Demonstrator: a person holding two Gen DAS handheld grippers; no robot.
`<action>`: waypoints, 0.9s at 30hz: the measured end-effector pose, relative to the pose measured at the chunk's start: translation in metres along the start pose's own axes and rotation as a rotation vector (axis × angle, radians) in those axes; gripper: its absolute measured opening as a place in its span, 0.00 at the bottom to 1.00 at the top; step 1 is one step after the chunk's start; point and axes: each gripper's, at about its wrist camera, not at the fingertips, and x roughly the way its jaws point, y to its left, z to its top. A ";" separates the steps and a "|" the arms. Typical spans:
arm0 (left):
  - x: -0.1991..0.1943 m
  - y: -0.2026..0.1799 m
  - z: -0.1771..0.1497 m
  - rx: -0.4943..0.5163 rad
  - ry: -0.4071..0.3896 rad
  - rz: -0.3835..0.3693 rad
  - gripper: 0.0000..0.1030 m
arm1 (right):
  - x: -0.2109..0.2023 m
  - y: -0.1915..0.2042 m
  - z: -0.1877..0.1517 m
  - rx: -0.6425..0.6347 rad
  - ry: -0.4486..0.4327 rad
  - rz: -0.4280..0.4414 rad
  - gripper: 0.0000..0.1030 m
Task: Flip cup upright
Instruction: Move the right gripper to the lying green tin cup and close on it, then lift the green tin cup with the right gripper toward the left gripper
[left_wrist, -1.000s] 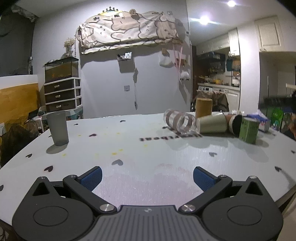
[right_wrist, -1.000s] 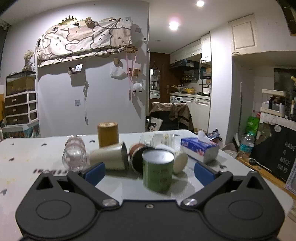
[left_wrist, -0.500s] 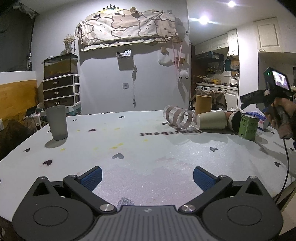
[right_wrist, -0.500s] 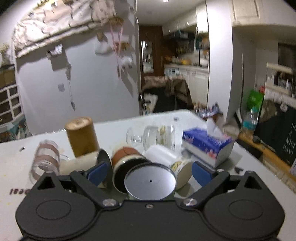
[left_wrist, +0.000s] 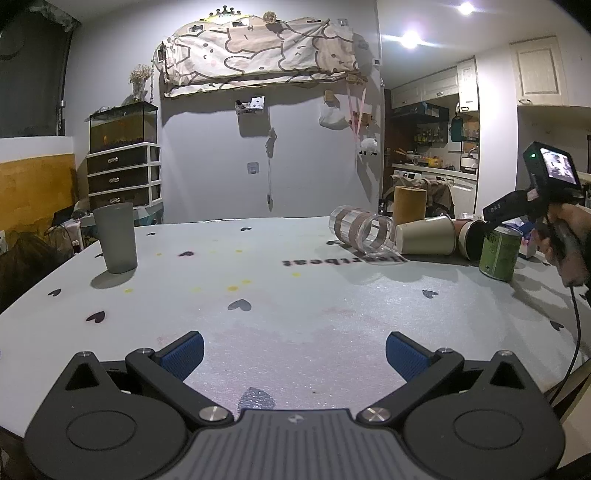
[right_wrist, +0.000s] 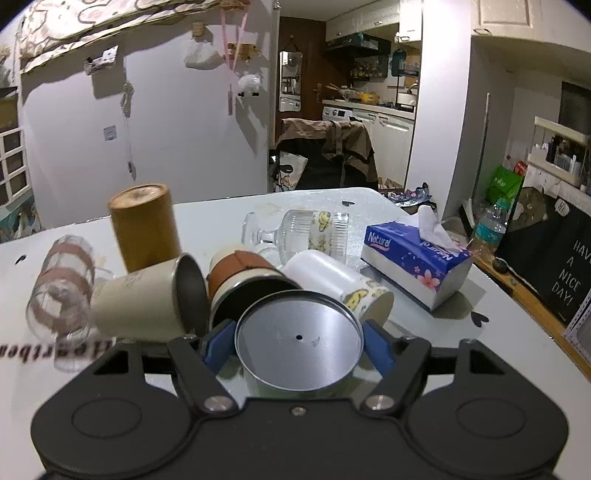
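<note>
**Jaws closing round the upturned green cup**

The right gripper has its blue jaws at either side of the green cup, which stands base-up on the desk; real contact I cannot tell. I judge this the grasp step; next, clamp, lift and invert. Behind the cup, a tissue box reads "Natural". The left gripper is wide open, empty.

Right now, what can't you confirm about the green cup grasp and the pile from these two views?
- Right wrist: green cup walls hidden under its own silver base; pad contact of the right gripper unclear.
- Left wrist: right gripper fingers hidden behind the green cup and the brown-sleeved cup.
- Right wrist: striped clear glass motion-blurred.
- Right wrist: white cup partly hidden by the green cup.
- Left gripper open, holding nothing.
</note>
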 end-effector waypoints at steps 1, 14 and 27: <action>0.001 -0.001 0.000 -0.002 0.002 -0.003 1.00 | -0.006 0.002 -0.003 -0.008 -0.004 0.009 0.73; 0.005 -0.004 -0.004 -0.009 -0.030 -0.068 1.00 | -0.123 0.109 -0.057 -0.261 -0.050 0.530 0.73; 0.045 -0.005 -0.016 -0.045 0.022 -0.092 1.00 | -0.160 0.186 -0.089 -0.416 -0.001 0.699 0.73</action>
